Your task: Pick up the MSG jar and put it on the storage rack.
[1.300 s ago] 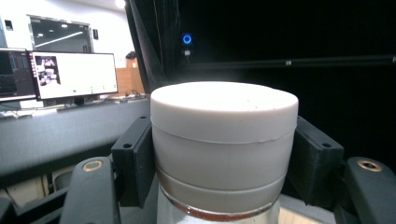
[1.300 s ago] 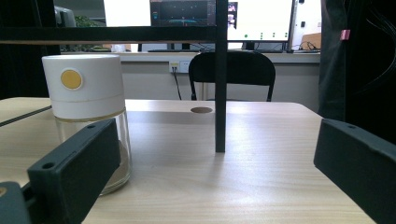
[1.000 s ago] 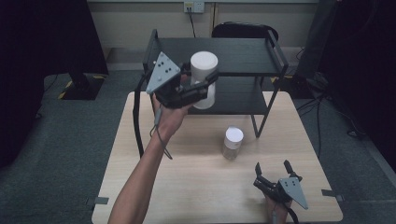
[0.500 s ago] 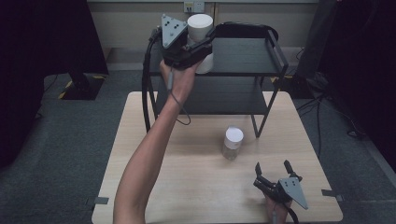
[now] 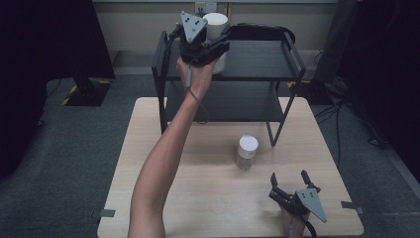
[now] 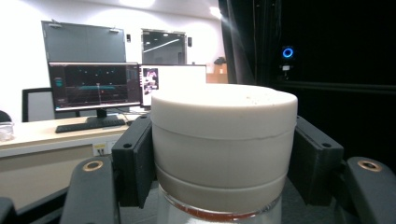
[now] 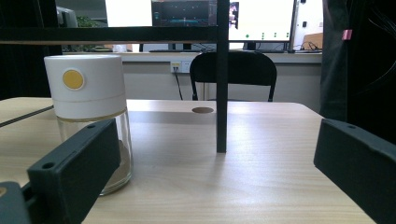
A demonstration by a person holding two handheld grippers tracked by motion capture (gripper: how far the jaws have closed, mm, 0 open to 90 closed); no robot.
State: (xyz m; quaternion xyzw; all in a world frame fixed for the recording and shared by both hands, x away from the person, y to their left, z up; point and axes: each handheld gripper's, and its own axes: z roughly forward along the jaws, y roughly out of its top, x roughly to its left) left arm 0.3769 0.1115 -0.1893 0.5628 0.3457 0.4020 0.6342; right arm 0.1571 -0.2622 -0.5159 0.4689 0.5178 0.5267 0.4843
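My left gripper is raised at the top level of the black shelf rack, shut on a white-lidded glass jar. In the left gripper view the jar's white lid sits clamped between both black jaws. A second jar with a white lid stands on the wooden table in front of the rack. My right gripper rests open near the table's front right edge. In the right gripper view that jar, marked with a yellow dot, stands ahead on the left, beyond the jaws.
The rack has two black shelves and thin legs; one leg stands ahead of my right gripper. A black chair is behind the table. Monitors and a desk stand far off. Grey carpet surrounds the table.
My left gripper has lifted the jar from in front of the rack's lower shelf up to the top shelf level and farther back. The right gripper and the table jar stayed still.
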